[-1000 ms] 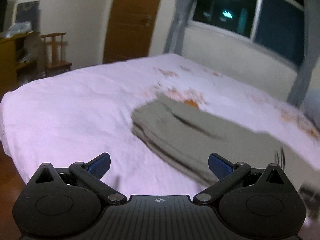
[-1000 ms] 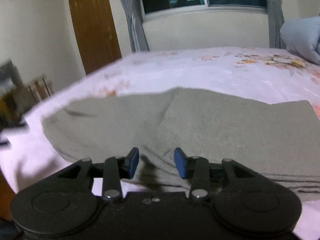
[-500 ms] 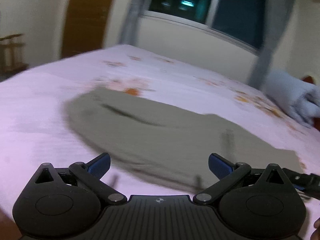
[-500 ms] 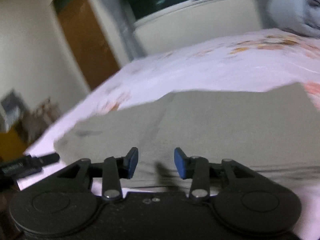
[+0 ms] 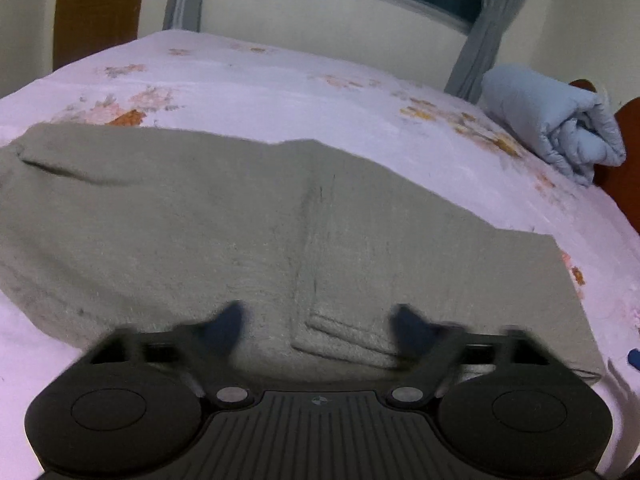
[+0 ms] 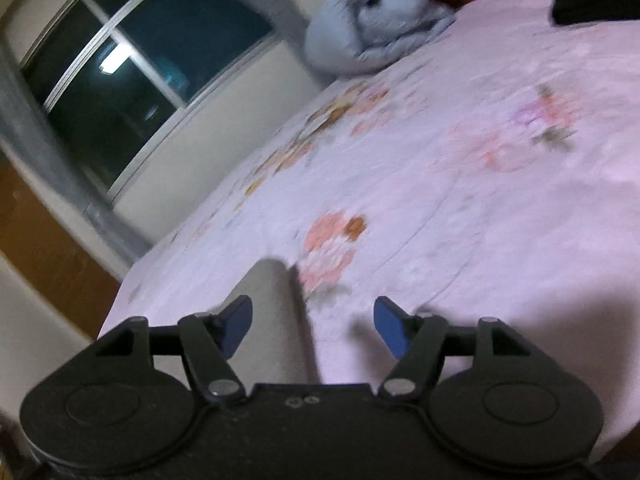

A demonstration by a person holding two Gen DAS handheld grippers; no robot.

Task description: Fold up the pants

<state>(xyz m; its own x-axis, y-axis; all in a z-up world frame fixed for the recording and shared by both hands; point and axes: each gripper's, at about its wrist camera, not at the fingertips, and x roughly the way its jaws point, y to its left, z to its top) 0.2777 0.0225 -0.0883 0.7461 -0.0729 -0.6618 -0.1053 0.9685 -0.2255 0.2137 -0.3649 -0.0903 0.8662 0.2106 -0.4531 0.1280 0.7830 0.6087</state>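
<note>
The olive-grey pants (image 5: 248, 216) lie flat across the near part of the bed (image 5: 280, 80), on its pale floral sheet, already doubled into a long band of several layers; the stacked edges show as ridges at the near hem, between the left tongs' fingers. A lengthwise seam or crease runs from that hem up toward the far edge.

The left tongs (image 5: 318, 330) hover low over the near edge of the cloth, jaws apart and empty; their fingers are smeared by blur, so how wide they stand is only roughly readable. The right tongs (image 6: 312, 330) are tilted and stand wide, holding nothing; between them and slightly to their left a narrow end of the pants (image 6: 276, 320) reaches in, with bare sheet beyond. A rolled pale-blue quilt (image 5: 556, 120) sits well apart at the head of the bed, below the window (image 6: 132, 64).

The fabric looks soft, thick and nappy, light enough to lift but limp. It will likely sag and drape from any single pinch, and the layers may slide apart if only the top one is caught. The better hold is probably at the corners of one short end, one tongs on each, biting through the whole stack so the layers travel together, then carrying that end over toward the other
</note>
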